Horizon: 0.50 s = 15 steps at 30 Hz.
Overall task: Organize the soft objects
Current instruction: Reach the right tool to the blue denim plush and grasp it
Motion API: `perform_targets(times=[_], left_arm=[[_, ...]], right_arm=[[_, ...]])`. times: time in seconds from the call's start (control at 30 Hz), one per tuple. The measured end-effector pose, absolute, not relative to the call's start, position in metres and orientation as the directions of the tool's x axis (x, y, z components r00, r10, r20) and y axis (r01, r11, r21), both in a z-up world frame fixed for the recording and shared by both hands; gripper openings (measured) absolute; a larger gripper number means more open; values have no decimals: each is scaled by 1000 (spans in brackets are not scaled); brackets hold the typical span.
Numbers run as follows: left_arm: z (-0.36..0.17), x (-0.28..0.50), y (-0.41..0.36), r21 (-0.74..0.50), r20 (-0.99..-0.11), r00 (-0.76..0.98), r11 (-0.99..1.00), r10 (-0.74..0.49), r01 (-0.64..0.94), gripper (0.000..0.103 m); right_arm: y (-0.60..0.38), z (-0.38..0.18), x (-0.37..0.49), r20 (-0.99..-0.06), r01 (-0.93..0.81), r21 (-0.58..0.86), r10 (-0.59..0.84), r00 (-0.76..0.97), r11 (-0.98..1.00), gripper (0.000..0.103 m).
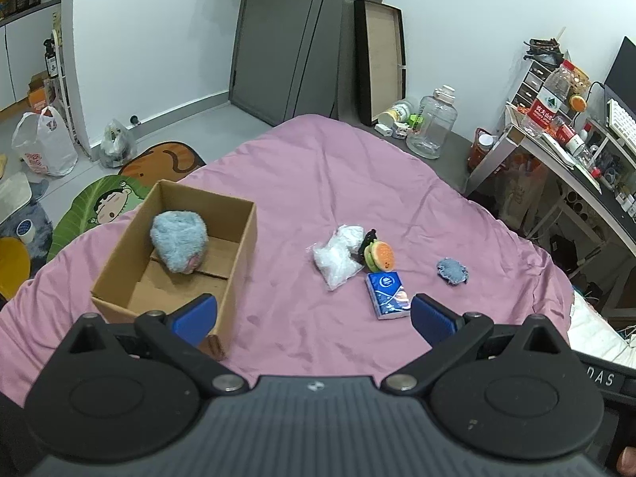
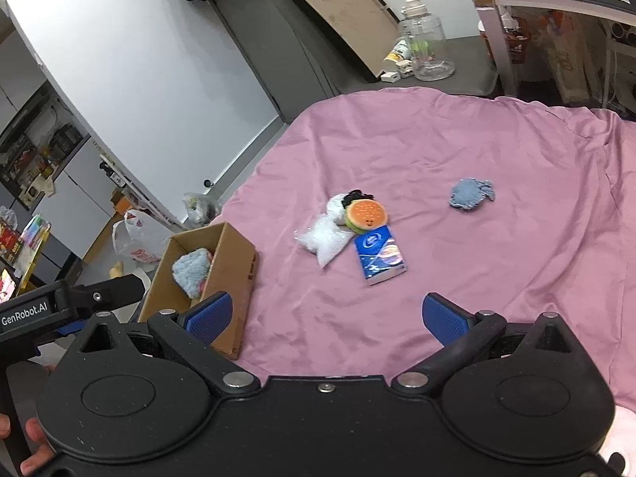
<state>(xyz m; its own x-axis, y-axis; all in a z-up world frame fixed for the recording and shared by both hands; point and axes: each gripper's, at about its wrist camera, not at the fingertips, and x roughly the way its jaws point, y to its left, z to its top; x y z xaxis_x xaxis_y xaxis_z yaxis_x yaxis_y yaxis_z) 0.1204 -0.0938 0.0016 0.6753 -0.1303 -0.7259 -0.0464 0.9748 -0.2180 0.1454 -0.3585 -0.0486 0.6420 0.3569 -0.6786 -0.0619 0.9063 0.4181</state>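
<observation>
An open cardboard box (image 1: 119, 278) (image 2: 238, 262) sits on the pink bedspread (image 1: 318, 183) (image 2: 457, 139) with a fluffy light-blue plush (image 1: 179, 241) (image 2: 191, 271) inside. Loose on the sheet lie a white stuffing bag (image 1: 337, 256) (image 2: 324, 238), a burger plush (image 1: 381, 256) (image 2: 365, 214), a blue tissue pack (image 1: 387, 294) (image 2: 379, 256) and a small blue knitted piece (image 1: 452, 271) (image 2: 471, 192). My left gripper (image 1: 314, 318) hangs open and empty near the box's front corner. My right gripper (image 2: 328, 314) is open too, short of the tissue pack.
A clear plastic jug (image 1: 431, 127) (image 2: 425, 45) and a propped flat tray (image 1: 381, 59) stand beyond the bed's far edge. A cluttered desk (image 1: 576, 139) is on the right. Plastic bags (image 1: 43, 143) and cartoon mats (image 1: 107, 206) lie on the floor at left.
</observation>
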Motion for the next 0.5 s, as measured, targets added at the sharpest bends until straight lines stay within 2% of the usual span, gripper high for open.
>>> perform_targets(times=[0.5], left_arm=[[-18,150,-141,-216,-718,678,976,-157,-2,101]], right_arm=[[-410,-70,168,-662,41,439,292,690,898,100]])
